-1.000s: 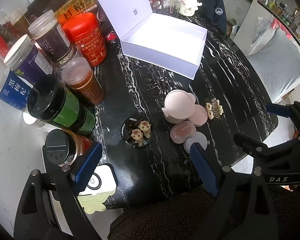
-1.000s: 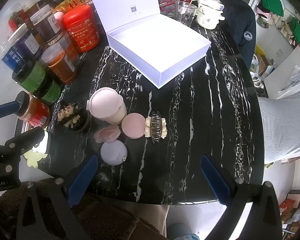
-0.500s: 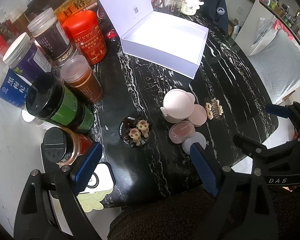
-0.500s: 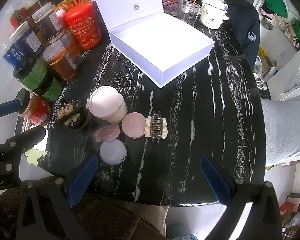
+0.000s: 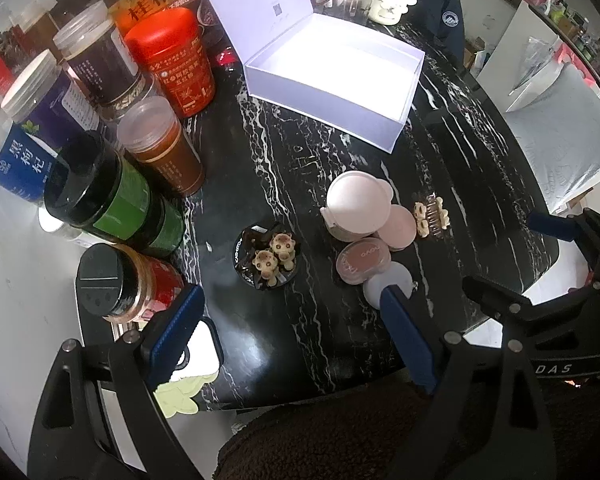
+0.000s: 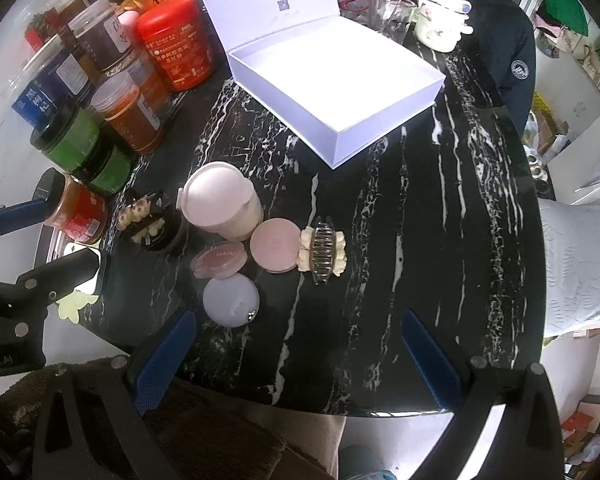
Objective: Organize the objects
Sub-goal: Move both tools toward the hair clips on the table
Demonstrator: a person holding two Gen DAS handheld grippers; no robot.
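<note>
Above the black marble table [image 6: 440, 208] I hold my left gripper [image 5: 288, 336] and right gripper [image 6: 300, 344] spread wide and empty, the small cosmetics clustered near its front edge, the open white box [image 6: 340, 76] behind them. They sit touching: grabbing the lilac compact [image 6: 230, 304] could knock the pink compact [image 6: 276, 244] or hair claw [image 6: 322, 250]. Jars [image 5: 140, 120] crowd the left.
</note>
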